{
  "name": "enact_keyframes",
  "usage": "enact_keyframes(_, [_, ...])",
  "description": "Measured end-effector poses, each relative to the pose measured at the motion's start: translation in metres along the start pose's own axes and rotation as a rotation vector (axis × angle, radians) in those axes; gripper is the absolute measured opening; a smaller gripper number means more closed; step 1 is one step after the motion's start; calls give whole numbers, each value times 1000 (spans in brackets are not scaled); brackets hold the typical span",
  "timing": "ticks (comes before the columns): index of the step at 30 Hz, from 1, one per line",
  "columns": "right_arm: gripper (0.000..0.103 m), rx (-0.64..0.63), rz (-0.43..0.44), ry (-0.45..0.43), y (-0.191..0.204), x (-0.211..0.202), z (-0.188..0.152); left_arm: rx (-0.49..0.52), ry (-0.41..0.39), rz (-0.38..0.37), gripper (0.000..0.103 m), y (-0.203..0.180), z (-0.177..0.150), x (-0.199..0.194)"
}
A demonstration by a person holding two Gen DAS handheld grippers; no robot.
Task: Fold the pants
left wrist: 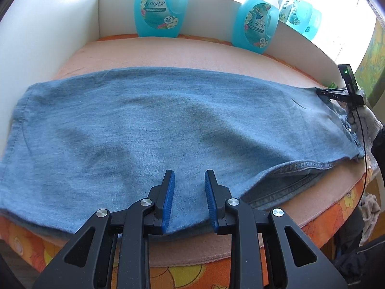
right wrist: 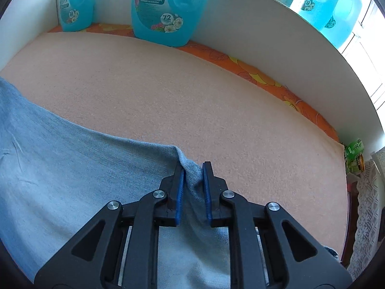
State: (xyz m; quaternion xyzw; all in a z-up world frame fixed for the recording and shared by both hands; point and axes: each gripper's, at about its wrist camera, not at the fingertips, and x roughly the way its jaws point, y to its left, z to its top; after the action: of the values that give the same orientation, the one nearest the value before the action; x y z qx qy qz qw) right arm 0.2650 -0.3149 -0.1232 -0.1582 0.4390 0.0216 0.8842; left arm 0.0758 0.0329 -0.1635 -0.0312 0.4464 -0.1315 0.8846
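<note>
The right claw (right wrist: 193, 168) has a ridge of denim pinched up between its blue pads, the jaws nearly together on the far edge of the pants (right wrist: 60, 180). The left claw (left wrist: 189, 180) hangs over the near edge of the same garment with a narrow gap between its fingers; cloth lies under and between them, but I cannot tell whether the pads actually bite on it.

The pants lie spread across the peach-covered surface (right wrist: 192, 91), already doubled leg on leg, hems to the left and waistband (left wrist: 300, 168) to the right in the left-wrist view. Blue detergent bottles (right wrist: 168, 7) stand along the back wall, well apart.

This looks like the grasping step ahead of a cross fold. Next, both grips need to be firm, then the held end lifted and carried over evenly so the layers do not slide.
</note>
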Motion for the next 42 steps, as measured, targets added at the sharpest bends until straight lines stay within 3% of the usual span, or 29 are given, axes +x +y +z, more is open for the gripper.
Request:
enact_keyframes(4, [33, 22, 61, -101, 14, -47, 2, 11, -8, 32, 24, 9, -12, -12])
enact_keyframes(10, [34, -3, 346, -189, 86, -106, -11, -78, -61, 9, 24, 25, -19, -22])
enact_keyframes(13, [33, -39, 522, -185, 139, -116, -19, -120, -97, 7, 24, 32, -25, -31])
enact_keyframes(17, [26, -153, 635, -145, 216, -117, -30, -180, -147, 12, 24, 45, -32, -45])
enact_keyframes(22, [22, -229, 698, -89, 277, -110, -38, -258, -194, 47, 24, 68, -50, -68])
enact_keyframes(29, [21, -324, 741, -5, 321, -103, -55, -377, -248, 136, 25, 109, -74, -95])
enact_keyframes(31, [21, -355, 734, 14, 328, -104, -62, -425, -263, 155, 39, 124, -80, -101])
enact_keyframes(32, [21, -372, 720, 13, 330, -105, -64, -451, -273, 161, 44, 131, -83, -103])
enact_keyframes(38, [21, -385, 712, -23, 327, -124, -50, -605, -303, 144, 44, 165, -88, -105])
enact_keyframes(42, [21, -439, 751, -72, 352, -141, -32, -655, -294, 131, 45, 178, -90, -101])
